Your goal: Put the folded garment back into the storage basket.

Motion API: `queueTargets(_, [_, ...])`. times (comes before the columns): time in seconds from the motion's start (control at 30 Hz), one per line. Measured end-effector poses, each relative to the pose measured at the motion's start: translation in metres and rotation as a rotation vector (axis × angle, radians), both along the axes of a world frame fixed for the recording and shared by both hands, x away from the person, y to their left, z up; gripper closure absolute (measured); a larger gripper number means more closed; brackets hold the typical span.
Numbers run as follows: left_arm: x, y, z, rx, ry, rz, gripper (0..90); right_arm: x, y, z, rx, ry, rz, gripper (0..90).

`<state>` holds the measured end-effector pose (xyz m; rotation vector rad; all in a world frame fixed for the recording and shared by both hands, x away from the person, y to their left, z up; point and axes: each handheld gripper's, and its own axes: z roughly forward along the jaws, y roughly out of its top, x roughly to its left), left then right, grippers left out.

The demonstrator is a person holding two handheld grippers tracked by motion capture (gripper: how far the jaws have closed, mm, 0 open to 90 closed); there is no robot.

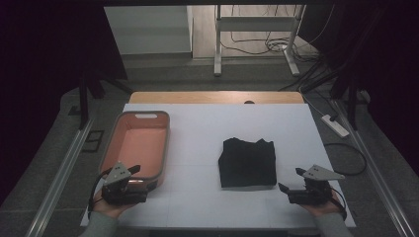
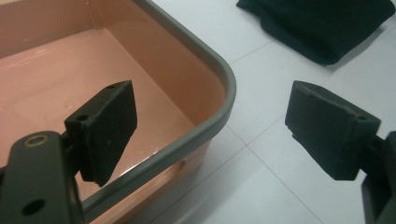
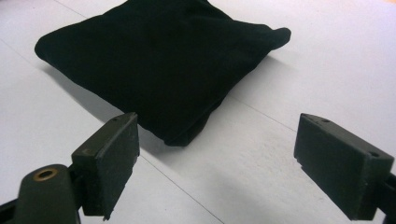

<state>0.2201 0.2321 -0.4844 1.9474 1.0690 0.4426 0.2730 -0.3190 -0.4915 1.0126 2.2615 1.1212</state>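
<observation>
While I hold both grippers low at the near edge of the white table [image 1: 197,123], the left gripper [image 1: 129,178] has its jaws spread wide over the near corner of the empty pink tub [image 1: 112,143], and the right gripper [image 1: 291,181], jaws likewise released, faces the folded black cloth [image 1: 247,162] lying mid-table.

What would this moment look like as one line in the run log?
left gripper: open, over bin's near corner | right gripper: open, near cloth corner | folded black cloth: flat on table, untouched | pink bin: empty
</observation>
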Motion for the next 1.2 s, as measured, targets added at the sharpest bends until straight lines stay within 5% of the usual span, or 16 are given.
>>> queueTargets(1.2, [0.0036, -0.0091, 0.0024, 0.004, -0.011, -0.016, 17.1, 0.0023, 0.0045, -0.0016, 0.006, 0.007, 0.017, 16.8])
